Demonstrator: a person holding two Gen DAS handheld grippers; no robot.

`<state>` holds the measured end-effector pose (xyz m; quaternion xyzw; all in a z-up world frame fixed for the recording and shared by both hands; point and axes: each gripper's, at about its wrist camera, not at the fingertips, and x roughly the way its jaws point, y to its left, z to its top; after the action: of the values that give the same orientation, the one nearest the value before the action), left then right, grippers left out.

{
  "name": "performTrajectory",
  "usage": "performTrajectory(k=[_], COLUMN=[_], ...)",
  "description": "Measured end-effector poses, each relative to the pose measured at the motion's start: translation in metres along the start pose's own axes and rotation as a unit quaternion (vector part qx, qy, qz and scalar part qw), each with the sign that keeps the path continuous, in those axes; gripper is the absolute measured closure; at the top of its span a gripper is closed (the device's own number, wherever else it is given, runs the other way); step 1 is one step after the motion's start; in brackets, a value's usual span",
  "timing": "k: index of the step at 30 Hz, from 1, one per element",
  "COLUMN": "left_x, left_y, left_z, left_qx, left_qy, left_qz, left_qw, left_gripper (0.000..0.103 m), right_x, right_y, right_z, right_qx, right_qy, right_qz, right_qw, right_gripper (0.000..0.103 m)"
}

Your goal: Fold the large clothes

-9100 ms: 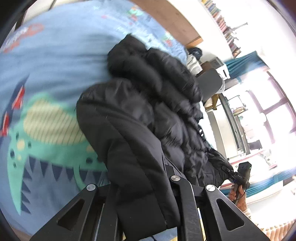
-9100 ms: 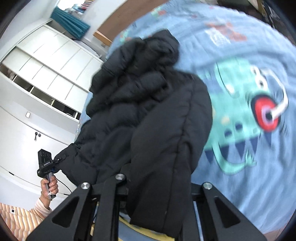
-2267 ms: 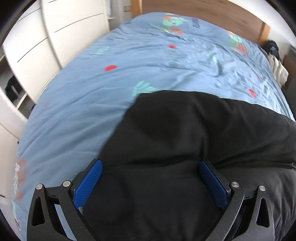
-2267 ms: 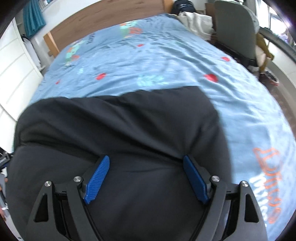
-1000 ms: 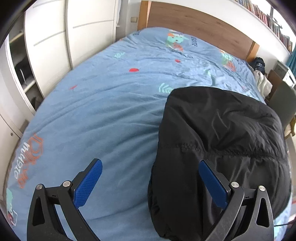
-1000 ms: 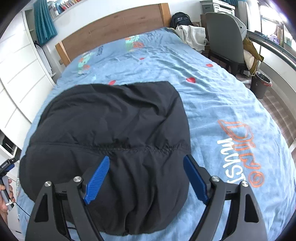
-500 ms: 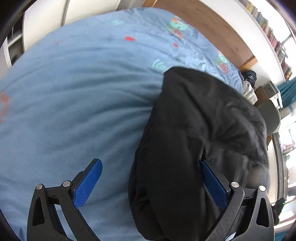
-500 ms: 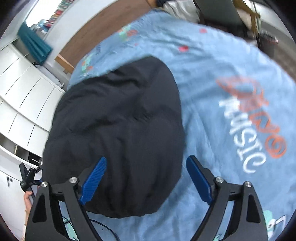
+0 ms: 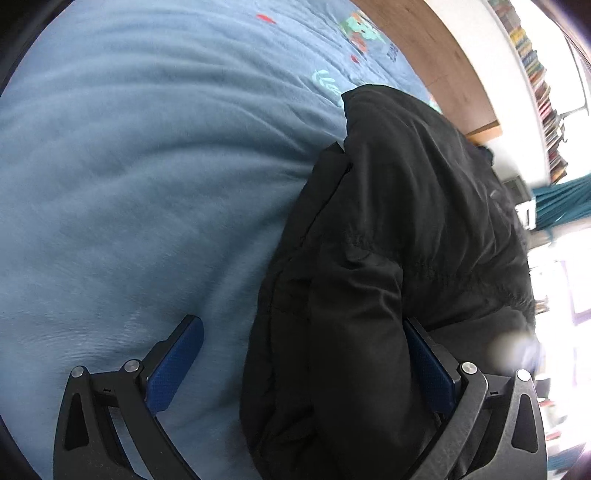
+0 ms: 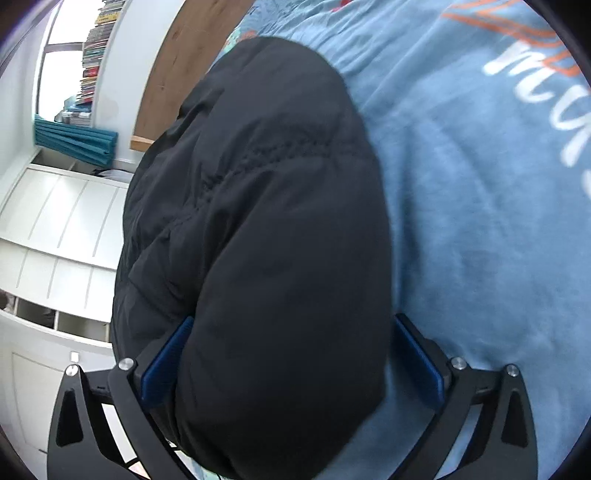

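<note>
1. Black puffer jacket (image 9: 399,229) lies folded in a thick bundle on the blue bedspread (image 9: 140,192), stitched seam running across its top layer.
2. Right wrist view: same jacket (image 10: 266,229) fills the frame centre, its rounded near end bulging between the fingers.
3. Left claw (image 9: 306,365): jaws wide apart. Left blue pad (image 9: 173,365) sits clear of the fabric, over bare bedspread. Right pad (image 9: 428,369) is right against the jacket's near edge; cannot tell if it presses. Not clamped.
4. Right claw (image 10: 291,365): jaws opening, at full spread. Jacket end lies between them and overlaps both blue pads (image 10: 166,365); no squeeze visible in the fabric.
5. Bedspread in the right wrist view (image 10: 480,203) carries white and orange lettering (image 10: 535,74) to the right of the jacket.
6. Wooden headboard (image 9: 432,48) beyond the jacket; small dinosaur prints (image 9: 362,29) on the bedspread near it.
7. Bookshelf (image 9: 535,81) high on the wall, teal curtain (image 9: 561,203) at right in the left wrist view.
8. White cabinets (image 10: 59,240) left of the jacket in the right wrist view.
</note>
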<state>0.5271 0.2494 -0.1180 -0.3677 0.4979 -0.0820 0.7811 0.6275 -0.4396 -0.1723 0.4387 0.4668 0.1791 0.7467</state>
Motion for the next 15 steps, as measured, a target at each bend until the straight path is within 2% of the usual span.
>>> performTrajectory(k=[4, 7, 9, 11, 15], left_x=[0.004, 0.011, 0.020, 0.026, 0.031], left_y=[0.002, -0.002, -0.011, -0.024, -0.032], left_z=[-0.002, -0.007, -0.013, -0.017, -0.019], left_qx=[-0.015, -0.027, -0.023, -0.001, -0.003], left_qy=[0.018, 0.048, 0.071, 0.076, 0.068], left_qz=[-0.057, -0.130, -0.155, -0.146, -0.138], left_qw=[0.9981, 0.9900, 0.9851, 0.9863, 0.9881], left_gripper=[0.001, 0.001, 0.001, 0.001, 0.001], right_x=[0.014, 0.025, 0.030, 0.032, 0.036], right_y=[0.007, 0.010, 0.011, 0.012, 0.012], right_z=[-0.001, -0.002, -0.004, -0.004, -0.003], right_qx=[-0.004, -0.005, -0.002, -0.002, -0.003], right_qy=[0.010, 0.016, 0.017, 0.020, 0.025], right_qz=[0.038, 0.065, 0.076, 0.081, 0.075], right_qw=[0.999, 0.998, 0.997, 0.997, 0.997], right_gripper=[0.000, 0.000, 0.000, 0.000, 0.000])
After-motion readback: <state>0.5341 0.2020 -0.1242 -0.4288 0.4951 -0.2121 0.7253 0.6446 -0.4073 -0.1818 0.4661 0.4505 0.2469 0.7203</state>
